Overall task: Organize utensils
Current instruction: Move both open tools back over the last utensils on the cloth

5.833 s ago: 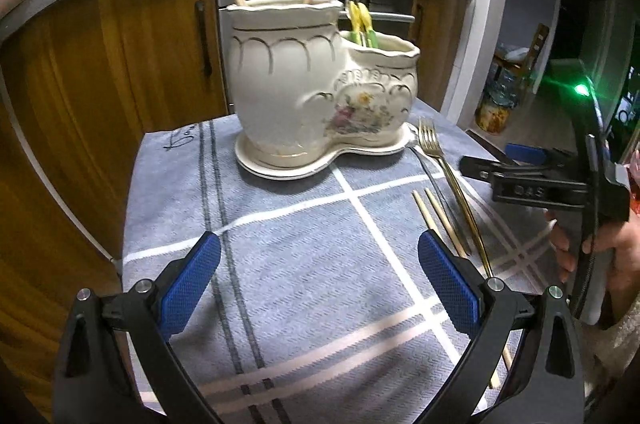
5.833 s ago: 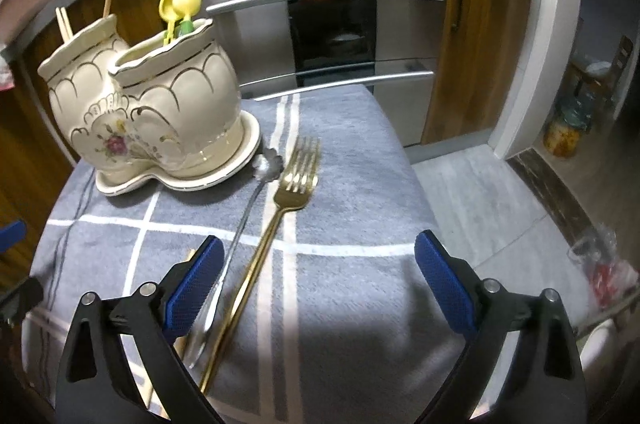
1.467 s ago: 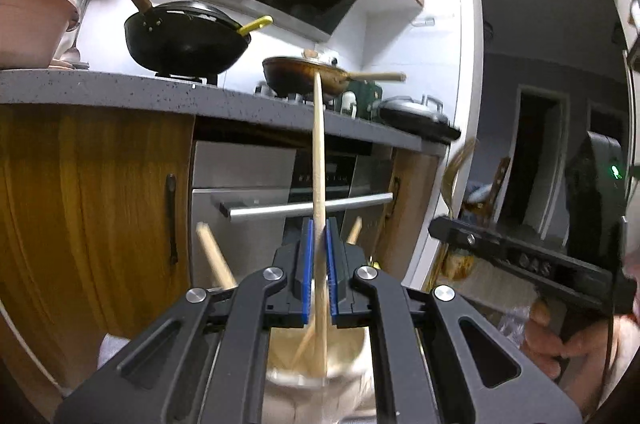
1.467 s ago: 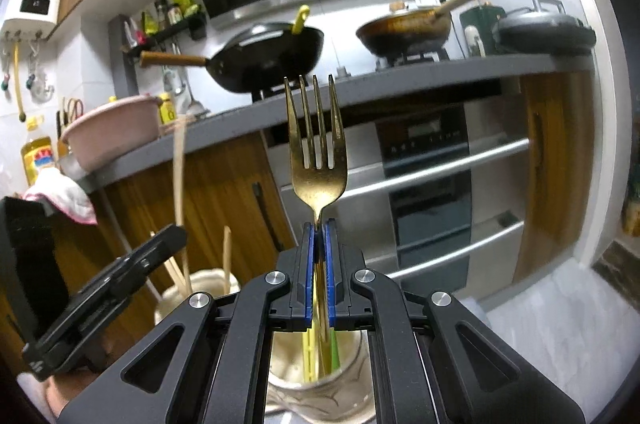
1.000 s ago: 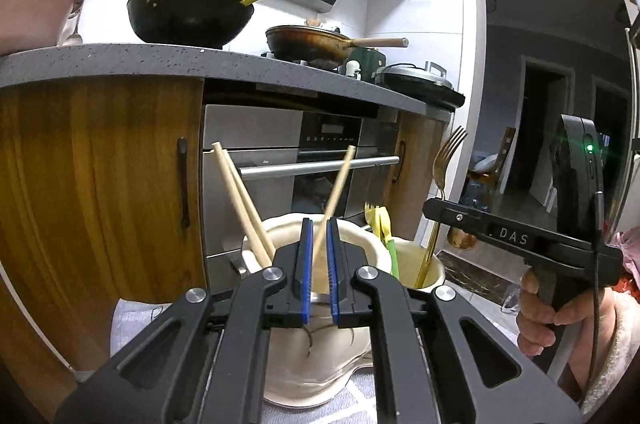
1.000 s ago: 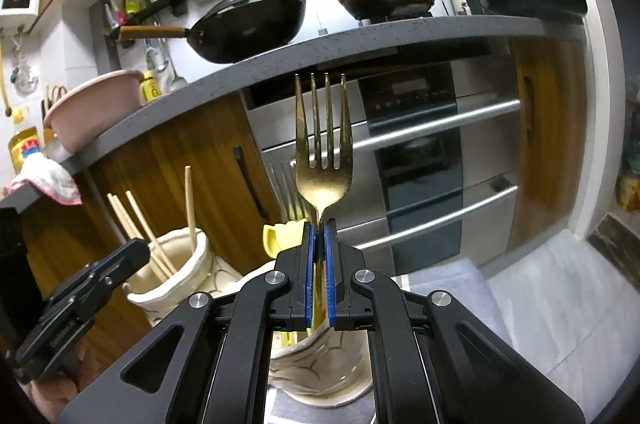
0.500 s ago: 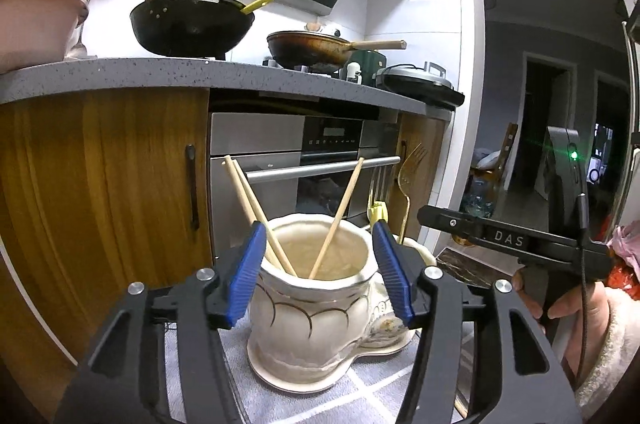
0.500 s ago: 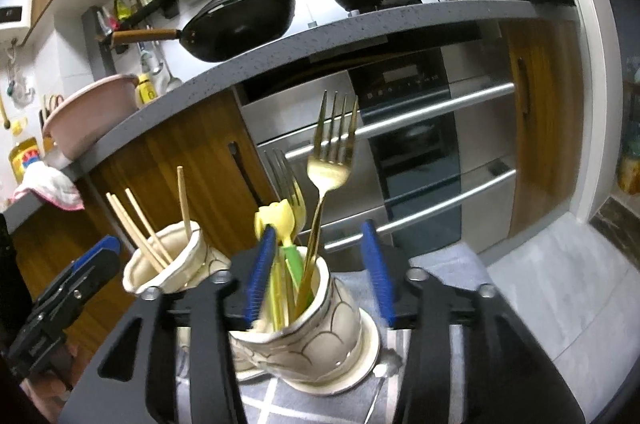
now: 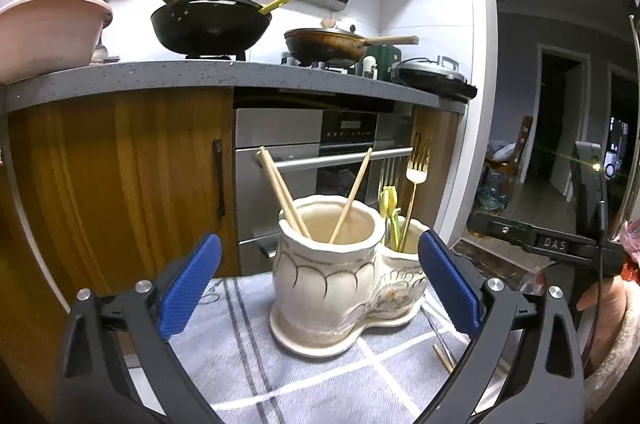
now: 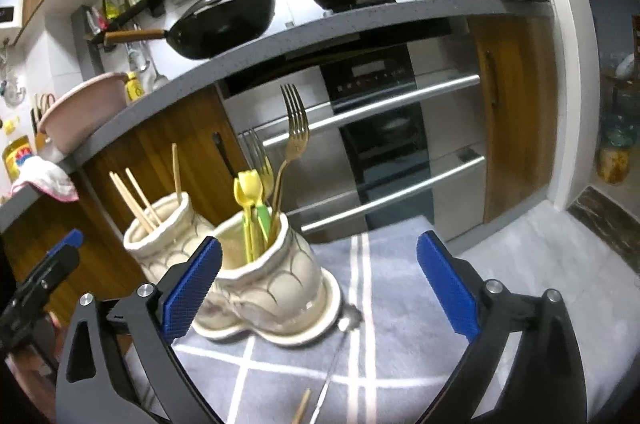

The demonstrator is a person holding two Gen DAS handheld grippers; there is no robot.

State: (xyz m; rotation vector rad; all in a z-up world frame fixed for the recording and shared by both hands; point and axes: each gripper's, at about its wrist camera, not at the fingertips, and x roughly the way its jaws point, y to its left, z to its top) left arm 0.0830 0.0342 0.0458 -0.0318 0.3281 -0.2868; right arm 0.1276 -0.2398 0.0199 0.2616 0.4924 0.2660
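A long grey counter [image 9: 200, 74] runs across the kitchen, with brown wooden cupboard doors [image 9: 120, 184] and a shiny oven [image 9: 312, 152] under it. On top sit a big black wok [image 9: 210, 24], a brown pan [image 9: 324, 44] and a pink bowl [image 9: 48, 28].

In front is a grey cloth [image 10: 400, 304] with white lines. On it stands a cream holder [image 9: 344, 284] made of two cups joined on one little dish. The taller cup has three wooden chopsticks [image 9: 352, 196] leaning inside it. The shorter cup holds a gold fork [image 10: 294, 140] standing with its prongs up, a silver fork [image 10: 258, 154] behind it, and small yellow and green plastic forks [image 10: 250, 200].

The left gripper [image 9: 318, 286] is wide apart and its jaws are opening. The holder shows between the blue pads [image 9: 188, 286], but they do not touch it, so it grasps nothing. The right gripper [image 10: 318, 288] is the same: jaws opening, spread wide, nothing grabbed. Its left pad is in front of the holder.

A hand [image 9: 604, 300] in a fluffy pale sleeve holds the right gripper.

On the cloth near the holder lie a thin silver spoon [image 10: 340, 348] and the tip of one more chopstick [image 10: 302, 406].
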